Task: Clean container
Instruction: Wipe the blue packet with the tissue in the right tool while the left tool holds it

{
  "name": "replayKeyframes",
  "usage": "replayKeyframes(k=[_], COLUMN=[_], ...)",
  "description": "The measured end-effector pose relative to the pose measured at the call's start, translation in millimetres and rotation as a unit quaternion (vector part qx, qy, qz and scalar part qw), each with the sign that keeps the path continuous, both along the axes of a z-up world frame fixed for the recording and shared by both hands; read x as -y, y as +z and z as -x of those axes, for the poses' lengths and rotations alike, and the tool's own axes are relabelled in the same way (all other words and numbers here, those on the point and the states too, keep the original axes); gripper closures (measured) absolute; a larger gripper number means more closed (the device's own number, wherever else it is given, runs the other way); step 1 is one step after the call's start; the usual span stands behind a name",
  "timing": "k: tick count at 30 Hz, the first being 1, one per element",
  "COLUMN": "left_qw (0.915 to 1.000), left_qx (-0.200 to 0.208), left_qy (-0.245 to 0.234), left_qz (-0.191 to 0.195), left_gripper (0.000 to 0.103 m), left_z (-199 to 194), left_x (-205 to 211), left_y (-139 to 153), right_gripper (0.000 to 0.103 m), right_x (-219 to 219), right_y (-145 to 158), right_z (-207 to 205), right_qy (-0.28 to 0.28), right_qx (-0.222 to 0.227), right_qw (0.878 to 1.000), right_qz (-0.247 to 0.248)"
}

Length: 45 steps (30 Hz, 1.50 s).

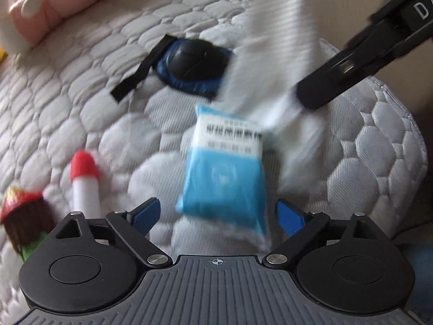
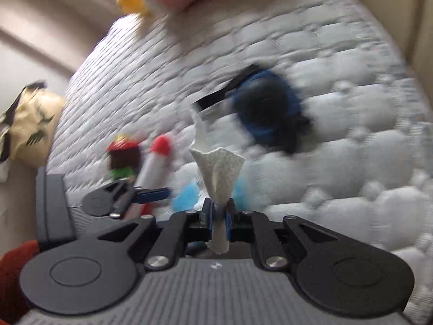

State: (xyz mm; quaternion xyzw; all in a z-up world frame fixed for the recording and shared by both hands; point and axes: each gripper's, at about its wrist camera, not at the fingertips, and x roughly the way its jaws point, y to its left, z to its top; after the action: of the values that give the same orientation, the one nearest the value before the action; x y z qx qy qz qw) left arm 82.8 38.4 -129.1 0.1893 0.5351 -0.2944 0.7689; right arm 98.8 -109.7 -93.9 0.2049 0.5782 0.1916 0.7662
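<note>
Right tool [image 2: 218, 211] pinches a dimpled white tissue [image 2: 219, 168] over quilted mattress [image 2: 338, 146]

Quilted cloth mattress [image 1: 81, 86]; glossy plastic wipe pack [image 1: 224, 178]; dimpled paper tissue [image 2: 219, 170].

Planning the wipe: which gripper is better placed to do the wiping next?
Probably right: the right gripper is shut on the white tissue. The left gripper is open and holds nothing.

On the quilted mattress [image 1: 81, 86] we saw a red-tipped white toy rocket [image 1: 84, 181] just beside a red-capped brown figure [image 1: 24, 216], well apart from a pink plush toy [image 1: 54, 8]
</note>
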Motion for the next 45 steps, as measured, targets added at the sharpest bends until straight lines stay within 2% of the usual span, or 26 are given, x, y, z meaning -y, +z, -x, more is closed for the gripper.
replayKeyframes(k=[2, 4, 6, 8, 11, 17, 24, 26, 27, 28, 30, 33, 35, 37, 39, 41, 43, 45], left_qw=[0.9997, 0.9987, 0.9972, 0.9941, 0.9860, 0.9796, 0.9829, 0.9836, 0.9838, 0.9838, 0.9838, 0.9839, 0.9847, 0.9856, 0.9865, 0.9867, 0.9870, 0.9867], left_qx=[-0.012, -0.028, -0.038, -0.053, -0.083, -0.098, -0.099, -0.097, -0.097, -0.096, -0.096, -0.096, -0.095, -0.093, -0.091, -0.091, -0.092, -0.095], left_qy=[0.017, 0.033, 0.051, 0.073, 0.117, 0.152, 0.143, 0.141, 0.141, 0.141, 0.140, 0.139, 0.135, 0.131, 0.127, 0.125, 0.123, 0.123], left_qz=[0.015, 0.027, 0.038, 0.060, 0.086, 0.087, 0.061, 0.056, 0.055, 0.055, 0.056, 0.059, 0.057, 0.053, 0.049, 0.049, 0.048, 0.048], left_gripper=[0.007, 0.007, 0.007, 0.007, 0.006, 0.005, 0.003, 0.003, 0.003, 0.002, 0.002, 0.001, 0.000, 0.000, 0.000, 0.000, 0.000, 0.000], left_z=[7, 11, 13, 10, -2, -16, -18, -17, -17, -17, -17, -16, -15, -14, -12, -12, -12, -14], left_x=[-9, -14, -17, -19, -21, -20, -13, -12, -12, -12, -12, -13, -12, -11, -10, -11, -11, -11], left_y=[-4, -9, -14, -17, -22, -24, -33, -35, -35, -36, -37, -38, -38, -38, -38, -38, -38, -38], right_gripper=[0.092, 0.092, 0.092, 0.092, 0.092, 0.092, 0.092, 0.088, 0.082, 0.070, 0.051, 0.051, 0.053, 0.081, 0.092, 0.092, 0.092, 0.092], right_x=[-27, -42, -35, -16, 10, 32, 35, 30, 28, 27, 25, 23, 18, 12, 16, 22, 22, 11], right_y=[-12, -24, -27, -25, -29, -36, -39, -42, -42, -43, -44, -51, -60, -65, -56, -41, -25, -14], right_z=[-5, -9, -15, -21, -28, -22, -6, -5, -5, -6, -9, -18, -23, -25, -24, -22, -19, -17], right_qy=[0.034, 0.044, 0.017, -0.029, -0.069, -0.070, -0.035, -0.021, -0.021, -0.022, -0.033, -0.034, -0.017, -0.002, -0.016, -0.044, -0.061, -0.052], right_qx=[-0.020, -0.031, -0.024, -0.021, -0.027, -0.018, 0.006, 0.015, 0.022, 0.028, 0.043, 0.055, 0.049, 0.048, 0.048, 0.035, 0.022, 0.019], right_qw=[0.999, 0.998, 0.999, 0.998, 0.995, 0.988, 0.970, 0.973, 0.975, 0.978, 0.979, 0.979, 0.980, 0.974, 0.975, 0.984, 0.993, 0.998], right_qz=[-0.013, 0.019, 0.043, 0.044, 0.063, 0.136, 0.240, 0.231, 0.218, 0.205, 0.198, 0.195, 0.190, 0.222, 0.216, 0.167, 0.098, 0.040])
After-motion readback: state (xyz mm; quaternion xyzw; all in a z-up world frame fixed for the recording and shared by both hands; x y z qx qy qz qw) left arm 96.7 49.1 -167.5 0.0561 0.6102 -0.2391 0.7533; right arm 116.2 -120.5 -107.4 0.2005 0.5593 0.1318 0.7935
